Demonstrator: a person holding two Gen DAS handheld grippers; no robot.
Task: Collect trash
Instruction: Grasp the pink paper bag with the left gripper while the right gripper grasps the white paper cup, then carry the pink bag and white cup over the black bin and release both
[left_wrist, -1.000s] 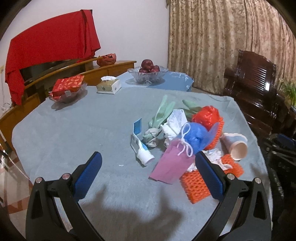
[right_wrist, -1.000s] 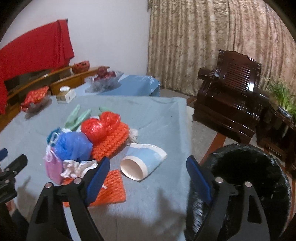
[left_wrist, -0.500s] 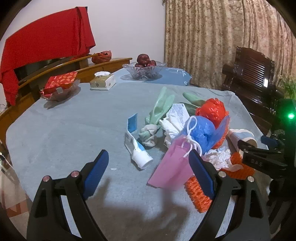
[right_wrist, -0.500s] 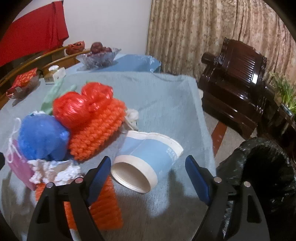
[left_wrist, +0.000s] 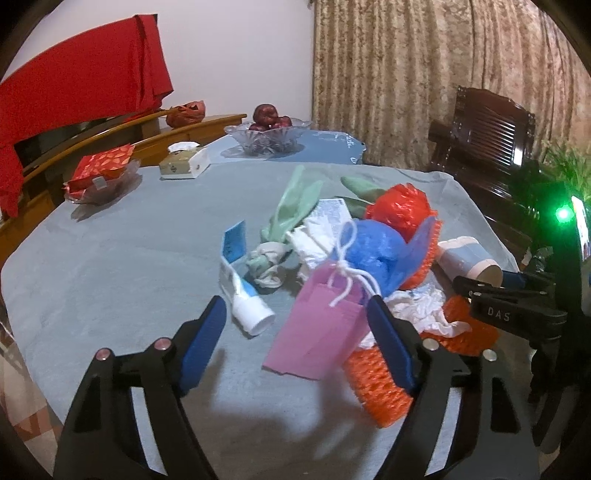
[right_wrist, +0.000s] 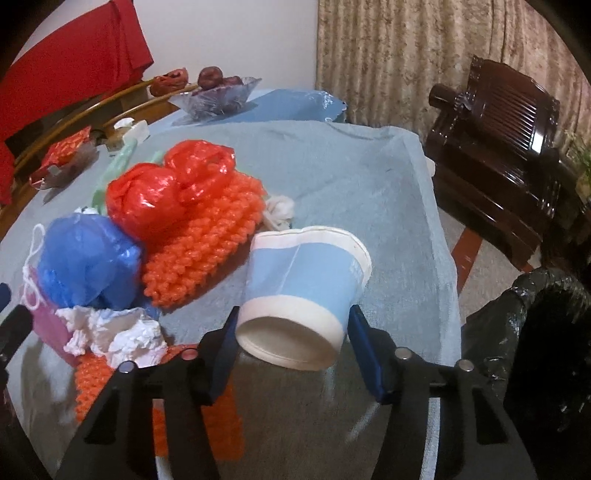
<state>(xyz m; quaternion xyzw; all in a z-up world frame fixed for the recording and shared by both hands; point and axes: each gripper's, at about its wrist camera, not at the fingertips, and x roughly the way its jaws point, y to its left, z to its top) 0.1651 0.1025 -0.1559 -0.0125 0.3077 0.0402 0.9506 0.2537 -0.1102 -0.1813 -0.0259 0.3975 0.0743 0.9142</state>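
Observation:
A heap of trash lies on the grey-blue tablecloth (left_wrist: 110, 258): a pink paper bag (left_wrist: 317, 332), a toothpaste tube (left_wrist: 243, 299), a blue plastic bag (left_wrist: 373, 251), a red plastic bag (right_wrist: 147, 195), orange foam netting (right_wrist: 199, 251) and crumpled tissue (right_wrist: 118, 332). My left gripper (left_wrist: 297, 343) hovers low over the pink bag and the tube with its jaws closing; neither pad presses on anything. The jaws of my right gripper (right_wrist: 293, 343) are closing on a blue-and-white paper cup (right_wrist: 306, 273) lying on its side, and both pads touch its base end.
A black trash bag (right_wrist: 535, 332) gapes just off the table's right edge. A glass fruit bowl (left_wrist: 267, 136), a tissue box (left_wrist: 184, 162) and a dish with a red packet (left_wrist: 101, 173) stand at the far side. A dark wooden chair (left_wrist: 487, 136) is beyond the table.
My right gripper came down over the paper cup and its jaws narrowed onto it. My left gripper drew closer to the pile and its jaws narrowed.

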